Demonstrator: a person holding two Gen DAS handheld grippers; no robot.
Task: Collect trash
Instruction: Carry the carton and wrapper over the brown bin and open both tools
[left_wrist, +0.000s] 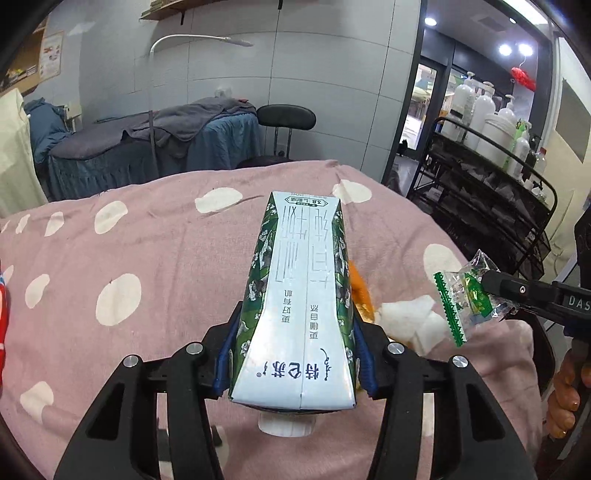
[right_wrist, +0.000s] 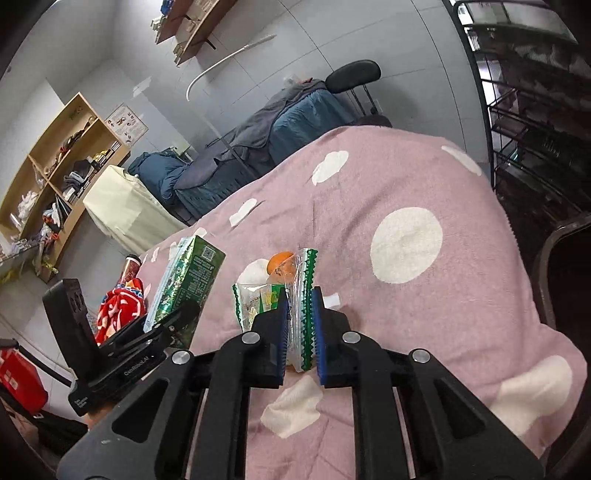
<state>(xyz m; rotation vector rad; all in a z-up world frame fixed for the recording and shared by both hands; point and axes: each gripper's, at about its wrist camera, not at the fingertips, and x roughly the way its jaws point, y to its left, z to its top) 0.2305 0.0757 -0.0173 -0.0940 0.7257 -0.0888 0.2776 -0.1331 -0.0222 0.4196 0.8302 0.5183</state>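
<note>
My left gripper is shut on a green and white milk carton, held above the pink spotted blanket. The carton also shows in the right wrist view, with the left gripper on it. My right gripper is shut on a clear plastic wrapper with green zigzag edges. The same wrapper hangs from the right gripper at the right of the left wrist view. An orange peel and crumpled white tissue lie on the blanket beside the carton.
A black wire rack with white bottles stands to the right of the bed. A black chair and a blue-covered bed are behind. A red patterned cloth and a wooden shelf are at the left.
</note>
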